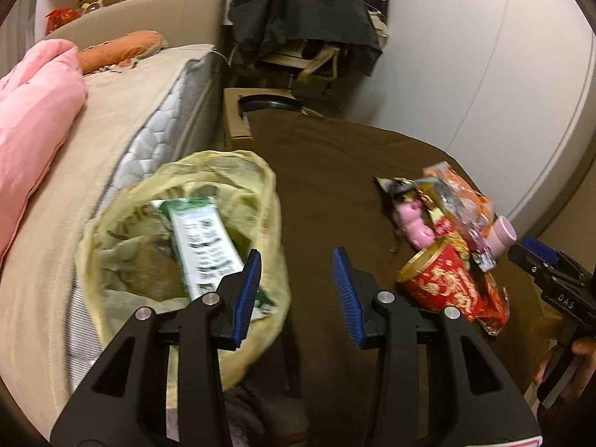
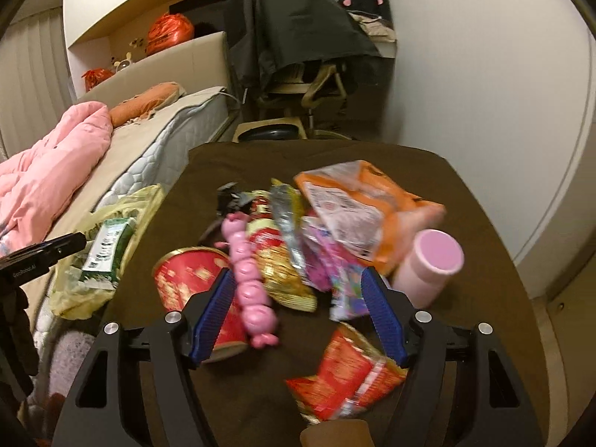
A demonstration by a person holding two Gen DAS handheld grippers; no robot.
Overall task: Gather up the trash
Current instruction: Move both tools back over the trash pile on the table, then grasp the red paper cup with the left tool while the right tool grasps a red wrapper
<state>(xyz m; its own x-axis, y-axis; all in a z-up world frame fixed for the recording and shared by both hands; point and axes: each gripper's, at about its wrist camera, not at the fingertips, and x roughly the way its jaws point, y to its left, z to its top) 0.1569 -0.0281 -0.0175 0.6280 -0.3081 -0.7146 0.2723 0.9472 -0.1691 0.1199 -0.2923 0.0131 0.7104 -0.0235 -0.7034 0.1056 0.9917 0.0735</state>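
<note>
A yellow trash bag (image 1: 257,171) hangs open at the table's left edge, with a green and white wrapper (image 1: 203,238) inside; the bag also shows in the right wrist view (image 2: 74,298). My left gripper (image 1: 296,283) is open and empty, just right of the bag's rim. A pile of trash lies on the brown table (image 2: 316,156): a red cup (image 2: 182,275), a pink pig toy (image 2: 247,279), an orange packet (image 2: 395,201), a pink cup (image 2: 432,264), a red wrapper (image 2: 346,376). My right gripper (image 2: 298,309) is open and empty, just above the pile.
A bed (image 1: 123,111) with a pink blanket (image 1: 33,111) runs along the left. A chair draped with dark clothes (image 2: 298,29) stands behind the table. A cardboard box (image 1: 238,111) sits at the table's far edge. A white wall (image 1: 484,56) curves on the right.
</note>
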